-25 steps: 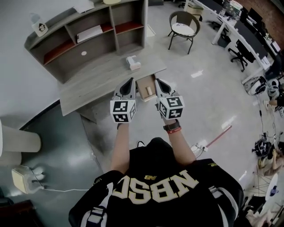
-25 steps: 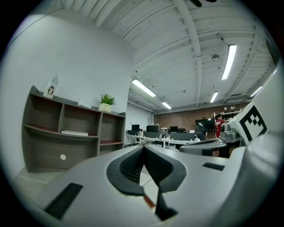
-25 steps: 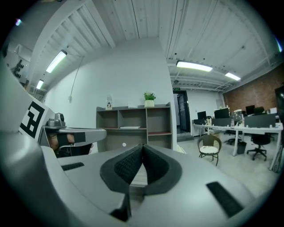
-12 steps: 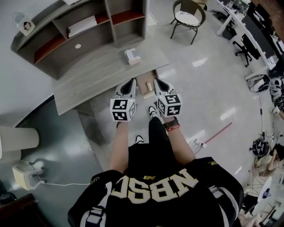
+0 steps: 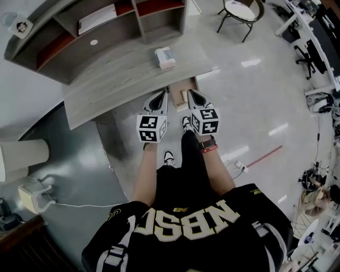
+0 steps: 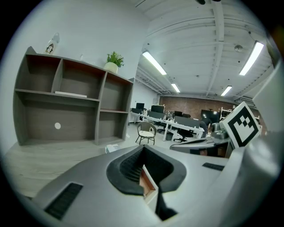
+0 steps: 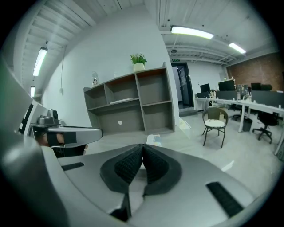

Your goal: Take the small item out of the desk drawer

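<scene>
The light wooden drawer (image 5: 177, 90) stands pulled out from the front edge of the grey desk (image 5: 117, 85). A small pale item (image 5: 184, 98) lies in it, partly hidden by the grippers. My left gripper (image 5: 161, 96) and right gripper (image 5: 191, 94) hover side by side just above the drawer's two sides, both shut and holding nothing. In the left gripper view the shut jaws (image 6: 143, 149) show a strip of the drawer's wood (image 6: 147, 184) beneath them. The right gripper (image 7: 143, 146) points over the desk top, its ribbed pads pressed together.
A small white box (image 5: 165, 57) sits on the desk near its right end. A grey shelf unit (image 5: 95, 26) stands at the desk's back. A chair (image 5: 239, 11) stands on the shiny floor to the right, and the person's feet (image 5: 169, 157) are just below the drawer.
The person has stepped closer to the desk. Both grippers now sit nearer the open drawer, still shut and side by side.
</scene>
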`<state>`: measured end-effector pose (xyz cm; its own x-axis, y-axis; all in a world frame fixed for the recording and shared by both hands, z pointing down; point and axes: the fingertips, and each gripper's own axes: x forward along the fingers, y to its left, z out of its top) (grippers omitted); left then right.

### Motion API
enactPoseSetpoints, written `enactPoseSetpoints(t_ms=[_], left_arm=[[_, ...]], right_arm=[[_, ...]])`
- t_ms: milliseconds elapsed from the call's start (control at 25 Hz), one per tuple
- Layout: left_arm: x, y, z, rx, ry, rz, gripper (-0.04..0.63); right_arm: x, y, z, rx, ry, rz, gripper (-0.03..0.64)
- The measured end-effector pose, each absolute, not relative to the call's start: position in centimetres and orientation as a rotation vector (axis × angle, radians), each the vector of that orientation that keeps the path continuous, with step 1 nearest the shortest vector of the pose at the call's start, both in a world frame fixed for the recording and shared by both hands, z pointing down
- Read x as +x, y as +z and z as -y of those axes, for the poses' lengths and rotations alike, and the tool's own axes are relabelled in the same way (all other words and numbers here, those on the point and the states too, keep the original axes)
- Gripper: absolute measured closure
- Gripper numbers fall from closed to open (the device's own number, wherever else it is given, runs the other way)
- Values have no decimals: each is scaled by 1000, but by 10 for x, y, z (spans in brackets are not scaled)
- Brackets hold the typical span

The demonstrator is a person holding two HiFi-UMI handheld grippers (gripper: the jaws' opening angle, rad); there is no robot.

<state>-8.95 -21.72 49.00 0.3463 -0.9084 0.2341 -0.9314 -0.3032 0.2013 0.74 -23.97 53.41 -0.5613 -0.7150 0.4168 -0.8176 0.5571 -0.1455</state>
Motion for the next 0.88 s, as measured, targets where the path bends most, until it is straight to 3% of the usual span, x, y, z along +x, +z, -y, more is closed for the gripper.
enactPoseSetpoints(t_ms=[880], left_arm=[[-75, 587, 247, 2126, 176, 1537, 589]], right_arm=[[10, 660, 264, 1056, 606, 2290, 509]])
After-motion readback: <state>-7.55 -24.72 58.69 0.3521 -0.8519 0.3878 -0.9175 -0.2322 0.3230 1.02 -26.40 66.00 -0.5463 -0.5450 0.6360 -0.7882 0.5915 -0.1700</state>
